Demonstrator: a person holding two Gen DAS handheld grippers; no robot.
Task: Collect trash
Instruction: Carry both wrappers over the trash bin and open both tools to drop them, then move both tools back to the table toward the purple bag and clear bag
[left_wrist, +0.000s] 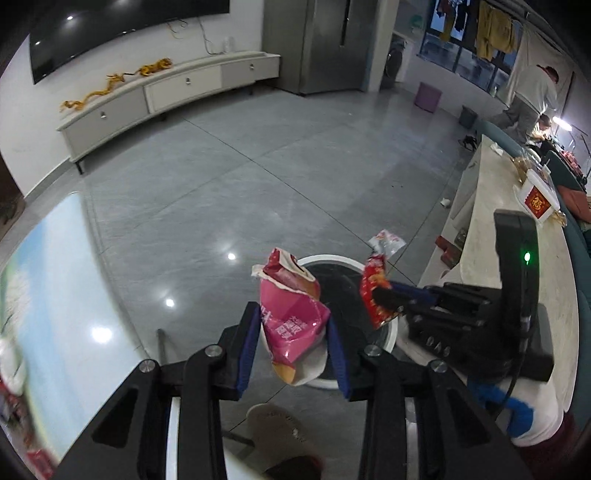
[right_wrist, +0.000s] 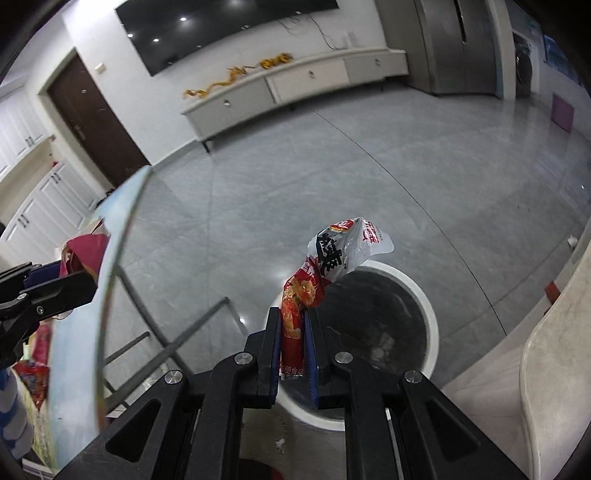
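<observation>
L gripper (left_wrist: 293, 325) clamps pink snack bag (left_wrist: 291, 314); R gripper (right_wrist: 293, 332) clamps red wrapper (right_wrist: 297, 306), print ending "食品", over bin (right_wrist: 424, 295).

The room is dim and cool-toned, lit from ceiling spots that throw small hard glints on the glossy floor (left_wrist: 229, 192) and repeat in the dark television (right_wrist: 221, 29). A lamp (left_wrist: 563, 122) burns white at the far right. Both views bow strongly toward black corners — straight lines curve. The glass tabletop (left_wrist: 55, 295) is smeared with blur and pale glare; the centre stays sharp.
</observation>
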